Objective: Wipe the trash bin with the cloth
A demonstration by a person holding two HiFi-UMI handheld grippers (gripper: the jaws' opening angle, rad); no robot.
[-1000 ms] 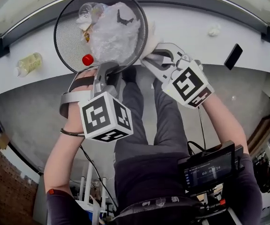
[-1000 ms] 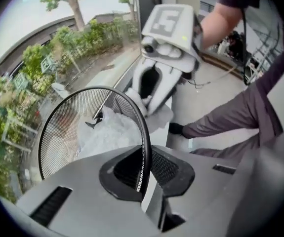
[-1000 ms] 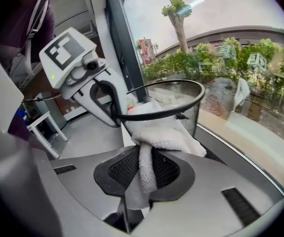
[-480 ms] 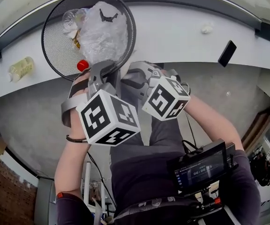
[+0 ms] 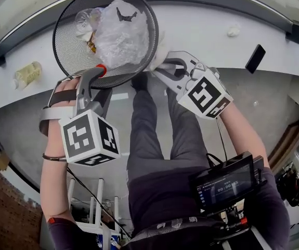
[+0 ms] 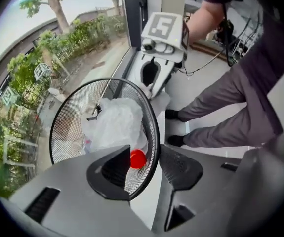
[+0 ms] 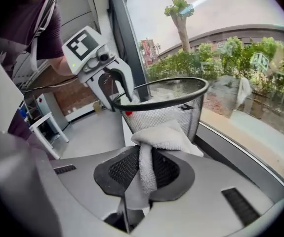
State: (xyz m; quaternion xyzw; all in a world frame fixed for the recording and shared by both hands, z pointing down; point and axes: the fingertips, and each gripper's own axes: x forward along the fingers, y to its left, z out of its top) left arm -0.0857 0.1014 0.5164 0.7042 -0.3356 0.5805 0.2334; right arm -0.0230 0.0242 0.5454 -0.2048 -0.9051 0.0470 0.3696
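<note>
The black mesh trash bin [image 5: 71, 40] stands on a white ledge and holds a crumpled plastic bag [image 5: 120, 30] and a red cap [image 5: 102, 69]. My left gripper [image 5: 98, 73] straddles the bin's near rim [image 6: 154, 142]. Its jaws are opening, one finger inside the mesh and one outside, with a gap beside the rim. My right gripper [image 5: 160, 66] is shut on a white cloth [image 7: 154, 142]. It holds the cloth [image 5: 159, 48] against the bin's outer wall [image 7: 166, 110] on the right side.
On the ledge lie a plastic bottle [image 5: 27, 73] at the left, a white crumpled scrap [image 5: 234, 31] and a dark phone [image 5: 256, 59] at the right. A window runs behind the bin. The person's legs [image 5: 159, 129] stand just below the ledge.
The left jaws have gone from gripping the rim to standing apart around it. The right gripper dropped beside the left one, then rose back to the bin's right side with the cloth.
</note>
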